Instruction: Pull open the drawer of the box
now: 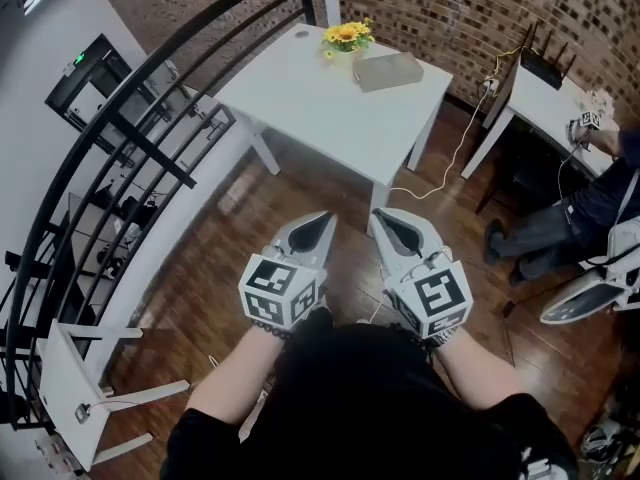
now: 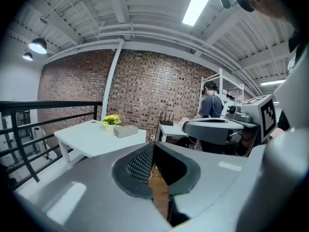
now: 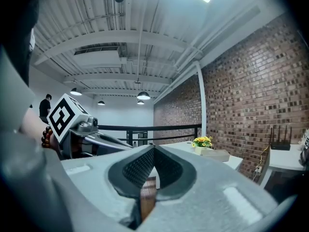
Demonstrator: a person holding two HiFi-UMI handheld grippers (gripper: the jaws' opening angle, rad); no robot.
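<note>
The grey box (image 1: 388, 70) lies on the far part of a white table (image 1: 300, 103), beside a pot of yellow flowers (image 1: 347, 36). My two grippers hang side by side over the wooden floor, well short of the table. The left gripper (image 1: 325, 216) is shut with nothing in it, and so is the right gripper (image 1: 378, 214). In the left gripper view the box (image 2: 126, 131) shows small and far beyond the shut jaws (image 2: 153, 145). The right gripper view has the box (image 3: 216, 155) off to the right of its shut jaws (image 3: 154, 147). No drawer front can be made out.
A black curved railing (image 1: 130, 118) runs along the left. A second white desk (image 1: 545, 98) stands at the right, with a seated person (image 1: 590, 208) beside it. A white cable (image 1: 455, 153) trails over the floor. A white piece of furniture (image 1: 75, 388) lies tipped at the lower left.
</note>
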